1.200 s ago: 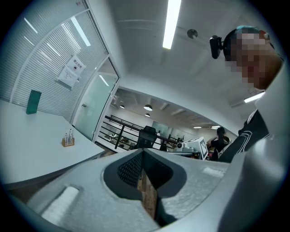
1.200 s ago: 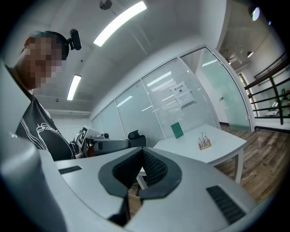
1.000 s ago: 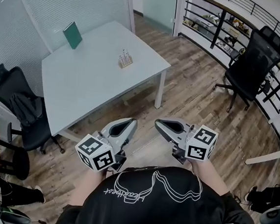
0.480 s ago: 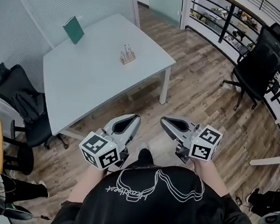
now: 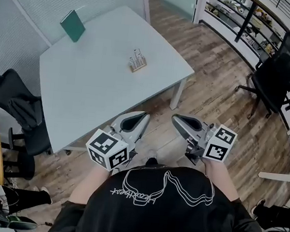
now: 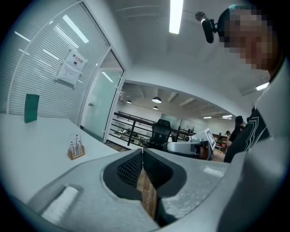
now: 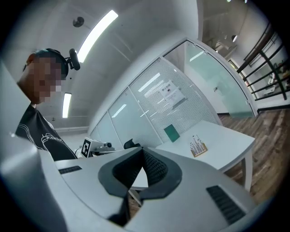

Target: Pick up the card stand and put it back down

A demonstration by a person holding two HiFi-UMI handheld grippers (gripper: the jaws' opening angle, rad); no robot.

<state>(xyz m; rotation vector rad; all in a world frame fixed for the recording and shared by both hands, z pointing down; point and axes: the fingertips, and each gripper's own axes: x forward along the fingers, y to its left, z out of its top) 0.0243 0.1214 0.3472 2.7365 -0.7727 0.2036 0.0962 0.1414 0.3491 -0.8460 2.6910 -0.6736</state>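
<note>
Closer approach to the surface (image 5: 80, 96) has been made since the earlier frame. The card stand (image 5: 137, 62) is seen upright on it, well apart. Left tongs (image 5: 145, 115) and right tongs (image 5: 175, 119) are closed, empty. If left unopened on arrival, the stand could be toppled.

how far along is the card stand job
Nothing looks done yet: the small wooden card stand with clear upright holders sits on the pale grey table, untouched. In hand: nothing; the left gripper and right gripper are both shut and empty, held close to the person, away from the stand. Left: reach, grip, lift, set back down.
</note>
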